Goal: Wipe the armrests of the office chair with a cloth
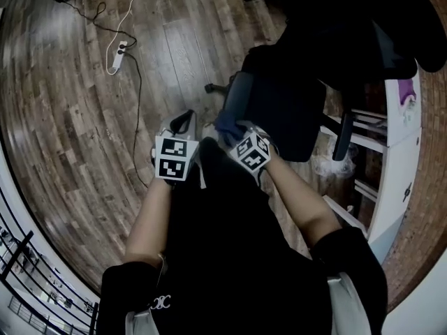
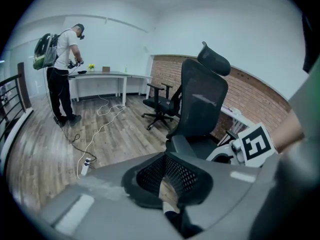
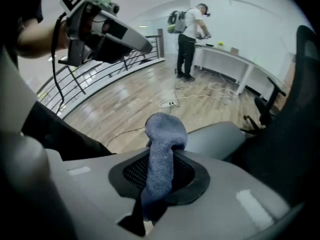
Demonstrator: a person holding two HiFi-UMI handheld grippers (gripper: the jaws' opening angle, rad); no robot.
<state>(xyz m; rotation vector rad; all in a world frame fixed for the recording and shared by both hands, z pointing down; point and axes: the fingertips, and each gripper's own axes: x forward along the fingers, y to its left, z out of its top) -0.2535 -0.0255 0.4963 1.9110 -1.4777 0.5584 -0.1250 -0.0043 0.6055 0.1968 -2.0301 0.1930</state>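
Note:
The black office chair (image 1: 283,110) stands just ahead of me; its mesh back (image 2: 200,101) rises in the left gripper view. My right gripper (image 1: 234,132) is shut on a blue cloth (image 3: 162,151), which sticks up between its jaws. The cloth (image 1: 226,123) hovers at the chair's near grey armrest (image 3: 217,136), and I cannot tell whether it touches. My left gripper (image 1: 186,123) hangs beside it to the left, over the floor. Its jaws stand together with nothing between them (image 2: 167,186). The same armrest (image 2: 181,145) shows past those jaws.
A power strip (image 1: 119,56) and its cables lie on the wood floor. Another person (image 2: 62,69) stands at a white table (image 2: 112,75) far off, near a second chair (image 2: 160,103). A railing (image 3: 95,76) edges the floor. White shelving (image 1: 391,159) stands right of the chair.

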